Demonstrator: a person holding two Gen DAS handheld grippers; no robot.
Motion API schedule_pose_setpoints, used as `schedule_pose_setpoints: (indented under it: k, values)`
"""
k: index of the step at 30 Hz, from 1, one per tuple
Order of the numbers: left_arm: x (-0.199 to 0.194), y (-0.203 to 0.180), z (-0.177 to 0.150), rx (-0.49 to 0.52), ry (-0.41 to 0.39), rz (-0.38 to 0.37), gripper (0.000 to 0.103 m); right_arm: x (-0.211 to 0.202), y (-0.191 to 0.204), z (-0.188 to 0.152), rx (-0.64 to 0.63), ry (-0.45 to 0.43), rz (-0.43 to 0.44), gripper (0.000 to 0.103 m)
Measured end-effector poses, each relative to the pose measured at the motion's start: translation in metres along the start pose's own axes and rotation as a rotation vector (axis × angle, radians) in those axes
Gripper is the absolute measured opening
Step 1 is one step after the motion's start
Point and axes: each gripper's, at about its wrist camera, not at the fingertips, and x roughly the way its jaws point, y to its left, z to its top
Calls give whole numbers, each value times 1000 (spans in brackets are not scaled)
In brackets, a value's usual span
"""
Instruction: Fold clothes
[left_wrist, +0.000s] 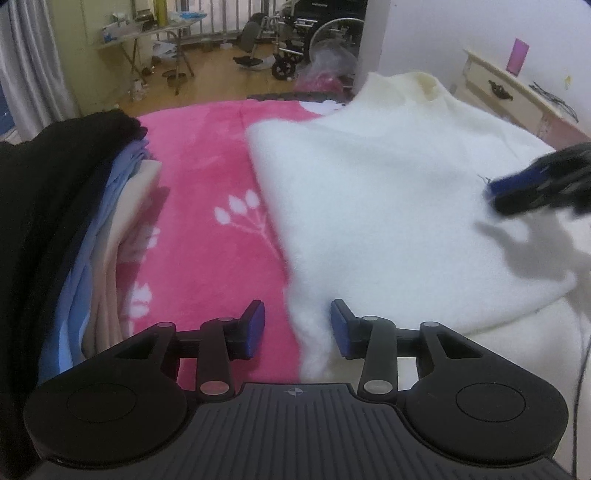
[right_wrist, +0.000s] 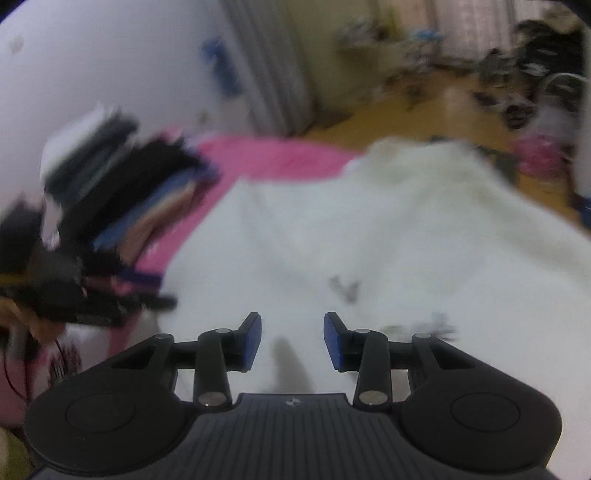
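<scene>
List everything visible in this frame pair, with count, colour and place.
white fleece garment: one, white, spread on the bed's right side
pink blanket: one, pink with white leaf print, under the garment
folded clothes stack: one, black over blue and beige, left
wheelchair: one, black, far floor
folding table: one, pale, far left
nightstand: one, cream, right
left tool: open, at the garment's near edge
right tool: open, over the garment

wooden floor, wheelchair, grey curtain
</scene>
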Motion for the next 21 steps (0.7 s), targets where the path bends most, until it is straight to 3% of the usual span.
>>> schedule_pose_setpoints:
  k: [1,5,7,9,12,14,21]
  values:
    - [0,1,1,-6,1,-1,41,9,-1,4,24,2,6,39]
    - [-1,-1,2,2,-10,12,42,16,-46,15,374,-118,-34,38]
    - [-2,-2,1,6,-16,20,43,-3,-71,9,564,-213,-49,39]
    - [-2,-2,0,9,-22,24,44,-30,-89,-13,722,-280,-10,42]
    - [-2,-1,-1,4,-25,24,47,-82,-105,-59,850,-350,7,46]
    - [-1,1,0,-6,-22,27,51,-123,-119,-101,930,-406,-38,48]
    - [-4,-2,2,-15,-10,48,53,-269,-181,-256,1354,-736,-383,53]
